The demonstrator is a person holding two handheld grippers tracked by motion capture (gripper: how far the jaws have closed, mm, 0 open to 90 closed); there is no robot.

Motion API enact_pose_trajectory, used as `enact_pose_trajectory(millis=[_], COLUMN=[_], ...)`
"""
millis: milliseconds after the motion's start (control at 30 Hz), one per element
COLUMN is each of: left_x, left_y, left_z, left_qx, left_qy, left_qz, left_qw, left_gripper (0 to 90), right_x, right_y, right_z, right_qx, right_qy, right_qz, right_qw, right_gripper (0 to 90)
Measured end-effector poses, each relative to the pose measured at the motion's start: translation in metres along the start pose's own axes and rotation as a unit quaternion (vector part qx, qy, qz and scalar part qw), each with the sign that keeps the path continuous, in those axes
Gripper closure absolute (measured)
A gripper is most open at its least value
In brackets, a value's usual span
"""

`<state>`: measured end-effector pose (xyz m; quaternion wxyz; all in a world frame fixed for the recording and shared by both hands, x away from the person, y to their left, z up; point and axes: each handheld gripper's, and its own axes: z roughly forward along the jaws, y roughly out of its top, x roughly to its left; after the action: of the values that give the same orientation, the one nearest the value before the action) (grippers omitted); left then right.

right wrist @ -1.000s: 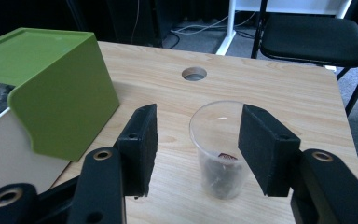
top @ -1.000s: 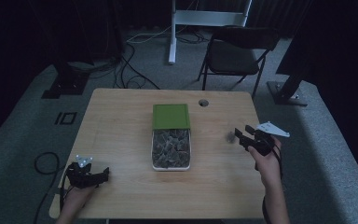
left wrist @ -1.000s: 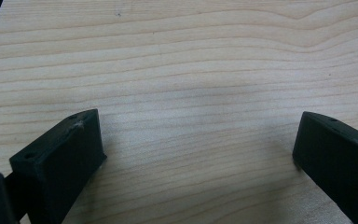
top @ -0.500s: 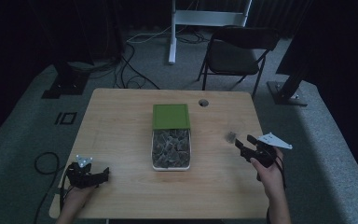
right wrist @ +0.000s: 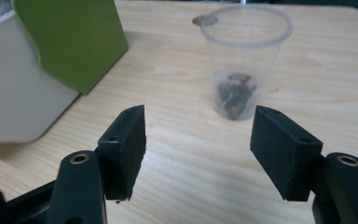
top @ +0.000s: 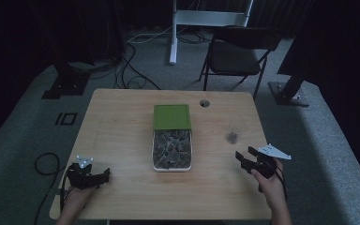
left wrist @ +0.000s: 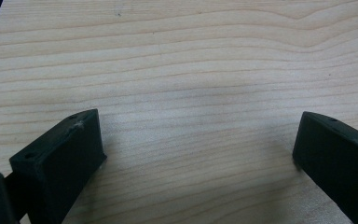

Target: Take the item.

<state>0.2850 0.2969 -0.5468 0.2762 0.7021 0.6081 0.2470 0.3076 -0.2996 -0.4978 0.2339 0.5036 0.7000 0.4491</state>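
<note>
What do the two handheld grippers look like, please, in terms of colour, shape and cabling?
Both are black. The left gripper and right gripper each carry a grey three-cornered plate on top and trail a dark cable. Their jaws are blocky, flat-faced black pads with small screw holes. No sleeves are visible on the forearms.

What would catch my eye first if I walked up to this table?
Probably the white box in the middle of the wooden table, full of small dark pieces, its green lid slid toward the far end. To its right stands a clear plastic cup with a few dark bits at the bottom. The right gripper points at that cup with jaws apart and nothing between them, having just been opening.
</note>
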Motion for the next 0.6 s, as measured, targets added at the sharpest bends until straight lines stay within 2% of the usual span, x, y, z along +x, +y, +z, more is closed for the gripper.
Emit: enact_pose_trajectory(millis=[433,600], left_x=[0.0,0.0], left_y=[0.0,0.0], left_z=[0.0,0.0], left_qx=[0.0,0.0], left_qy=[0.0,0.0], left_qz=[0.0,0.0], left_qw=[1.0,1.0], left_gripper=[2.2,2.2], right_x=[-0.002,0.001], right_y=[-0.027,-0.037], right_z=[0.005,0.005], right_qx=[0.03,0.054], right_qy=[0.007,0.017], right_qz=[0.006,-0.009], right_qw=[0.9995,0.9983], right_gripper=[32.0,29.4])
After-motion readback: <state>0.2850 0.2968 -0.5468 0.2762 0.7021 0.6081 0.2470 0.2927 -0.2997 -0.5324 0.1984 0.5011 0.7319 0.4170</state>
